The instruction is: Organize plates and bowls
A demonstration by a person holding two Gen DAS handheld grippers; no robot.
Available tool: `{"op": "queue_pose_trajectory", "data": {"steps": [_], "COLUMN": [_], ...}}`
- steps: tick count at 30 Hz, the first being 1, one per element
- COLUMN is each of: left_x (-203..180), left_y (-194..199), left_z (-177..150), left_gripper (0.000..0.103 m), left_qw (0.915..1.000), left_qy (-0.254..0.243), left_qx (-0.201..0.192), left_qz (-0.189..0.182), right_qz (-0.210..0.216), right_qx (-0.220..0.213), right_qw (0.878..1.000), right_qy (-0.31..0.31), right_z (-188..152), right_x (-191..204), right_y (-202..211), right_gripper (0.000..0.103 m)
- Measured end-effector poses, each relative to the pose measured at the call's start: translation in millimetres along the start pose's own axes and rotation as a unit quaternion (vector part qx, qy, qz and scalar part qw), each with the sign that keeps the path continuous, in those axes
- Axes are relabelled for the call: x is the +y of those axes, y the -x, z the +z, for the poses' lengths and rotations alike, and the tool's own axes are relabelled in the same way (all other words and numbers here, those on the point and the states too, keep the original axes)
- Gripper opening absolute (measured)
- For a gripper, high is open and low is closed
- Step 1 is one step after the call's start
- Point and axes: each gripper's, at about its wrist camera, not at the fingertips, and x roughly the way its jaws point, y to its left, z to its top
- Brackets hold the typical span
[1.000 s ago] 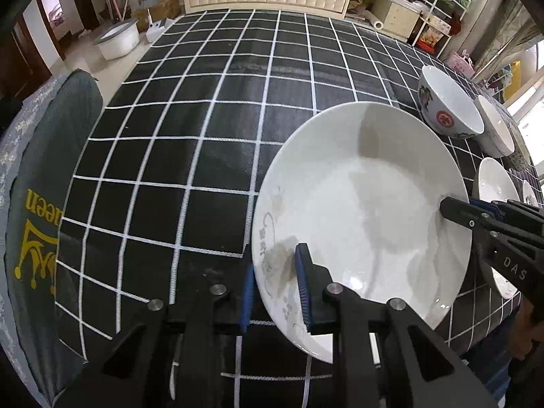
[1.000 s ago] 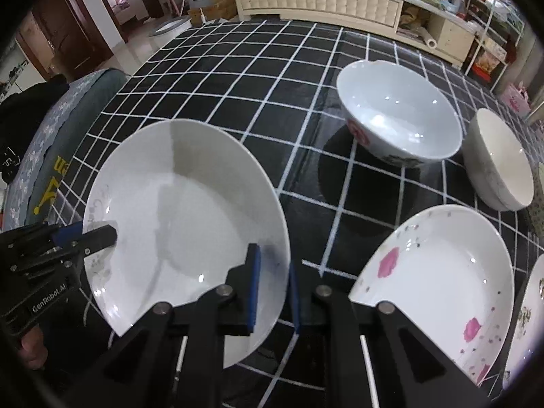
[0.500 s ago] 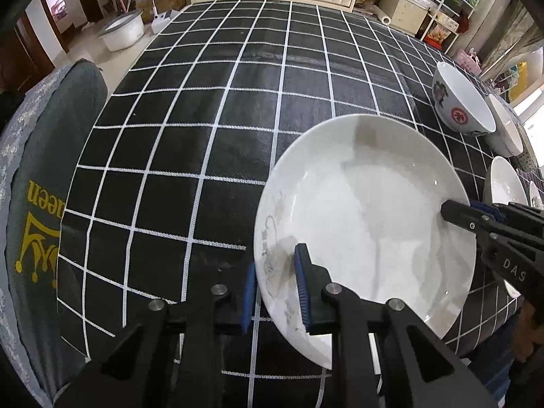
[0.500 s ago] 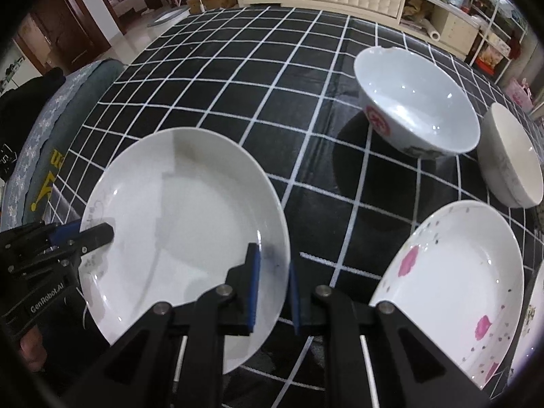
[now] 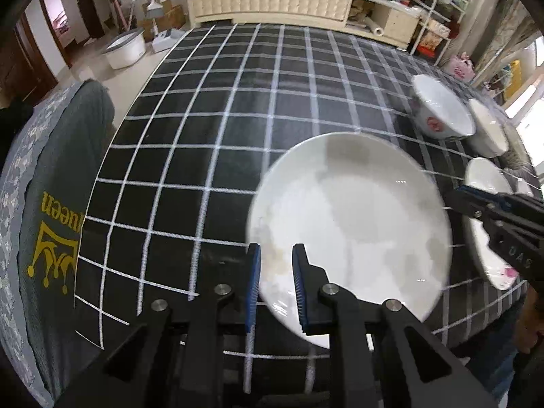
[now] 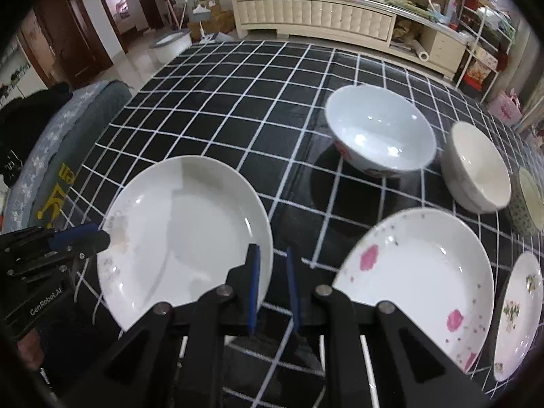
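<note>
A plain white plate [image 5: 350, 224] [image 6: 183, 238] hangs a little above the black checked table [image 5: 238, 102], held by its two opposite rims. My left gripper [image 5: 275, 255] has the plate's near-left rim between its blue pads, and its jaws are closing on it. My right gripper [image 6: 272, 258] is shut on the opposite rim. Each gripper shows in the other's view, the right gripper [image 5: 459, 197] at the plate's right edge and the left gripper [image 6: 98, 236] at its left edge.
To the right stand a white bowl with a red mark [image 6: 380, 132], a cream bowl [image 6: 476, 166], a pink-flowered plate [image 6: 418, 272] and a small flowered plate [image 6: 520, 309]. A grey-covered chair [image 5: 44, 204] stands at the table's left edge.
Both grippers have risen with the plate between them, and it now sits higher above the tablecloth. The other dishes have not moved.
</note>
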Motion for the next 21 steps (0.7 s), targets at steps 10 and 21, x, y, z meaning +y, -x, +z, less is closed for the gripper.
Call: {"op": "queue_pose_trajectory", "data": {"steps": [10,21], "left_x": [-66.1,-148.6], "left_y": [31.2,29.1], "left_z": [-0.5,-1.2], "left_gripper": [0.017,0.027], "left_qw": [0.9973,0.9908], "left_qy": [-0.046,-0.101], "left_qx": [-0.024,-0.004], "left_qz": [-0.051,-0.089], "right_qz": [-0.001,-0.025], "right_qx": [-0.014,-0.028], "right_qw": [0.999,0.994], "right_qy": [-0.05,-0.103], "right_z": [-33.0,-65.6], "right_x": [-49.0,-112.5], "right_y": [37.9,67.6], "right_gripper": [0.02,0.048]}}
